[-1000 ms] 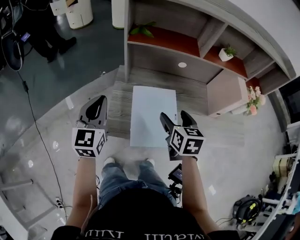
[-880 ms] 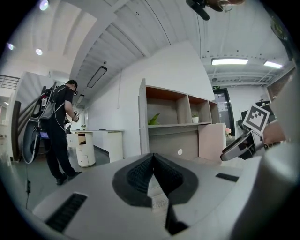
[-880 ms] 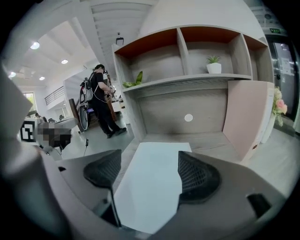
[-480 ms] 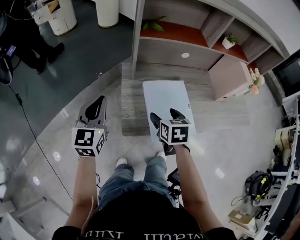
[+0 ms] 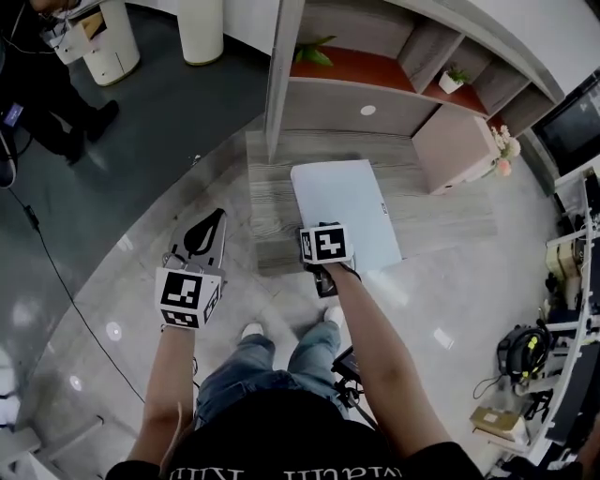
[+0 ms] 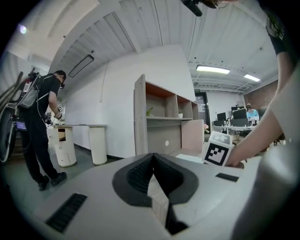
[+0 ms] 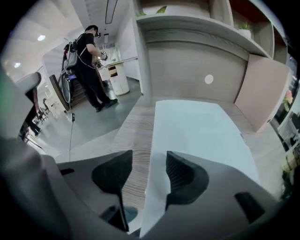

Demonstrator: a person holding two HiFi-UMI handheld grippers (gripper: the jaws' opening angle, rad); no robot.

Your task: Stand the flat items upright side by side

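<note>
A large flat white board [image 5: 345,208] lies on the low wooden platform [image 5: 270,192] of a shelf unit. My right gripper [image 5: 322,261] sits at the board's near left corner, mostly hidden under its marker cube in the head view. In the right gripper view the board [image 7: 199,133] has its left edge between the jaws of the right gripper [image 7: 149,163]. The jaws are closing; the right pad [image 7: 180,176] lies against the board and the left pad stands off it. My left gripper [image 5: 208,230] hangs over the floor to the left, shut and empty [image 6: 152,164].
The shelf unit [image 5: 375,80] rises behind the platform, with a pink cabinet door [image 5: 457,150] at its right and small plants on the shelves. A person [image 5: 52,112] stands at the far left near white pedestals [image 5: 200,28]. Cables and gear lie at the right.
My right gripper has moved forward and left to the board's near left corner. Its jaws have narrowed around the board's edge. The left gripper has barely moved.
</note>
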